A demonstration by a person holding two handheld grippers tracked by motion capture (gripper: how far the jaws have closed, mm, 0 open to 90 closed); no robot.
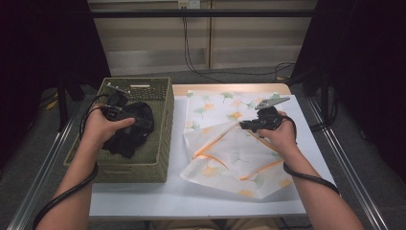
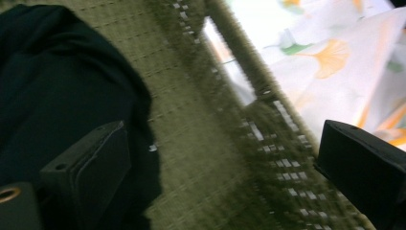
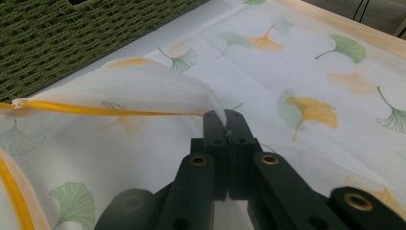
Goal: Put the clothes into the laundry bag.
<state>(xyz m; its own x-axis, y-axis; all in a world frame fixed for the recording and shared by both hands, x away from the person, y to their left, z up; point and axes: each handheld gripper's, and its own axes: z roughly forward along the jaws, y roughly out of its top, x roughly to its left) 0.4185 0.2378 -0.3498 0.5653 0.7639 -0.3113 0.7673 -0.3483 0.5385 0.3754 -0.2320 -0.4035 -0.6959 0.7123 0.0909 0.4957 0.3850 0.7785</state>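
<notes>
At the left of the desk point(image 1: 191, 201), which is covered with a white sheet, an olive-green woven rectangular basket point(image 1: 163, 120) is set. A crumpled black fabric garment point(image 1: 136, 129) is contained in it, lying on the basket floor towards the nearer end. In the left gripper view the garment point(image 2: 57, 96) is seen at the left, with the woven floor and side wall of the basket point(image 2: 206, 158) running beside it.

The left hand-held gripper point(image 1: 115, 108) is held over the basket, above the black garment. Its two black jaws are seen standing well apart in the left gripper view, one jaw in front of the garment and the other in front of the basket wall; nothing is pressed between them. Whether the jaw touches the garment cannot be told.

Just right of the basket, a white mesh zipped bag printed with green and orange ginkgo leaves and edged with an orange zip point(image 1: 230, 148) is spread on the desk. Its nearer part is raised in a fold; its far part lies flat.

The right hand-held gripper point(image 1: 246, 125) is held over the middle of the bag. In the right gripper view, its jaws point(image 3: 225, 124) are closed together on a pinch of the bag's white mesh point(image 3: 143, 86), by which a corner of the fabric beside the orange zip point(image 3: 95, 111) is lifted off the layer below.
</notes>
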